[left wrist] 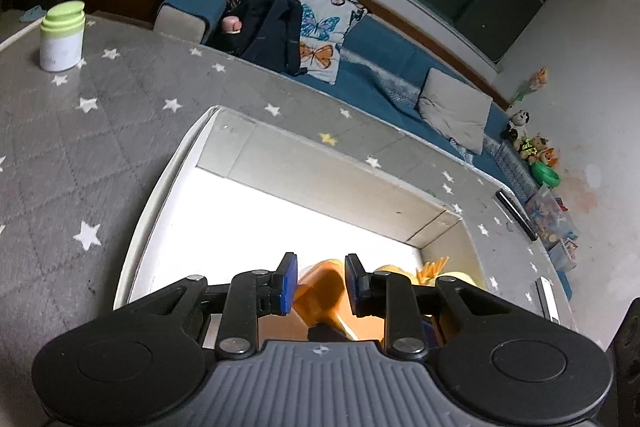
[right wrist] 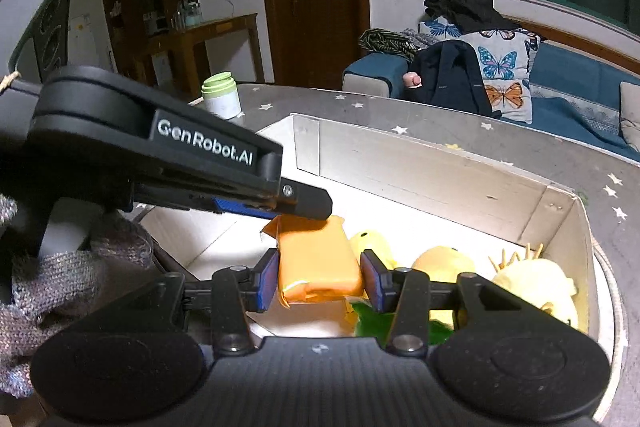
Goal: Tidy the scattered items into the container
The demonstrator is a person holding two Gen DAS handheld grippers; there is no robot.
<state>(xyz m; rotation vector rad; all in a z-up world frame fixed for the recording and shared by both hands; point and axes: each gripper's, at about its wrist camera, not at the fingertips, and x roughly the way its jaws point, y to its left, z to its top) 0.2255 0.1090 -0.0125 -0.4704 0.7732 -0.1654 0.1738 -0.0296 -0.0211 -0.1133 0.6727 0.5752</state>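
Observation:
An orange wrapped packet [right wrist: 316, 259] sits between the pads of my right gripper [right wrist: 320, 281], which is shut on it, over the open white box [right wrist: 440, 179]. My left gripper [left wrist: 318, 281] hangs over the same box [left wrist: 320, 171] with its pads apart around the packet's far end [left wrist: 324, 287]; from the right wrist view its finger [right wrist: 304, 201] touches the packet's top edge. Yellow soft toys [right wrist: 440, 261], a spiky one [right wrist: 532, 281] and something green [right wrist: 372, 323] lie in the box.
The box stands on a grey star-patterned table [left wrist: 100, 131]. A white jar with a green lid [left wrist: 62, 35] stands at the table's far corner. A blue sofa [left wrist: 380, 67] with cushions and dark clothes lies beyond. A phone [left wrist: 516, 215] lies near the right edge.

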